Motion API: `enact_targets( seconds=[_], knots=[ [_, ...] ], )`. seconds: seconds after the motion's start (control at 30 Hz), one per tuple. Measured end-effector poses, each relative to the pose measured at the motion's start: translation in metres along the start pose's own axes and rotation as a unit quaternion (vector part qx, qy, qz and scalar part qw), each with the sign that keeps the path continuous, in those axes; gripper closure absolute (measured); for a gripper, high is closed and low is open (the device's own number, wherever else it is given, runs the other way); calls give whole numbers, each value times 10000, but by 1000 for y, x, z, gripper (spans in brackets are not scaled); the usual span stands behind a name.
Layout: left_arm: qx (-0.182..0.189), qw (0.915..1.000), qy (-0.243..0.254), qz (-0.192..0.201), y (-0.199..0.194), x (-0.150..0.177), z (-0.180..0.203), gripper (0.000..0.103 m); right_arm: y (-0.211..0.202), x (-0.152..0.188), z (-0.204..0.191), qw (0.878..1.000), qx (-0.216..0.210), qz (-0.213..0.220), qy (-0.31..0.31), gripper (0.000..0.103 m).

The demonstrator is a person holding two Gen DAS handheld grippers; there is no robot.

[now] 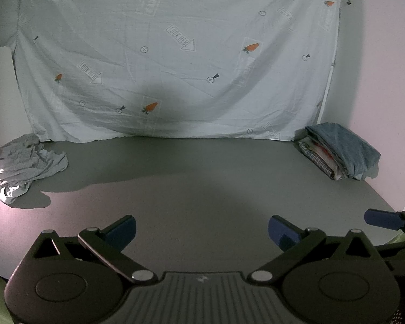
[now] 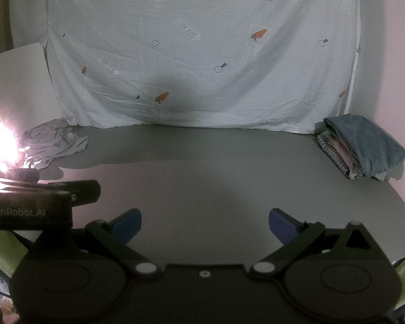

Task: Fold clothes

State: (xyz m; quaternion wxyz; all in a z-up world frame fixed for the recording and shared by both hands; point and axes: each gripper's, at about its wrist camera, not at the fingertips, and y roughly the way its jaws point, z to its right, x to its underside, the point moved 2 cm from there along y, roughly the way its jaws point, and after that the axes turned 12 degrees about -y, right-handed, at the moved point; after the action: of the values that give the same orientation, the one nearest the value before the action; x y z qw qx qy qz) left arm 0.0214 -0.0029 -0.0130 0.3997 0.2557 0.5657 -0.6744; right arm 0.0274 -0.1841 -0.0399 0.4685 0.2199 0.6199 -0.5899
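Lying far left of tongs (image 1: 201,230): crumpled grey garment (image 1: 27,162).

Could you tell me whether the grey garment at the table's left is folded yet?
Not folded: the grey garment lies crumpled in a loose, wrinkled heap.

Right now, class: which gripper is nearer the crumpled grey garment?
Left. The left gripper sits on the side of the crumpled grey garment, which lies far-left on the table. The right gripper is farther right, nearer the folded stack.
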Motion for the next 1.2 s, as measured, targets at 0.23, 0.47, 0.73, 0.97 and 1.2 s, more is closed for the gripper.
enact_targets(
  seconds=[0.23, 0.47, 0.73, 0.97, 1.2],
  knots=[
    [6, 10000, -9, -27, 3, -1, -1, 0, 0, 2, 0, 10000, -8, 3, -3, 1],
    [-8, 10000, -9, -24, 4, -2, 2, 0, 2, 1, 5, 10000, -36, -6, -3, 1],
    [-34, 10000, 2, -31, 6, -1, 8, 0, 5, -2, 7, 10000, -54, -19, -13, 1],
    [-52, 10000, 19, -81, 9, -3, 5, 0, 8, -1, 4, 10000, -81, -42, 6, 1],
    [80, 9993, -81, -369, 27, -8, 2, 0, 16, 0, 6, 9999, -69, -92, 68, 1]
  ],
)
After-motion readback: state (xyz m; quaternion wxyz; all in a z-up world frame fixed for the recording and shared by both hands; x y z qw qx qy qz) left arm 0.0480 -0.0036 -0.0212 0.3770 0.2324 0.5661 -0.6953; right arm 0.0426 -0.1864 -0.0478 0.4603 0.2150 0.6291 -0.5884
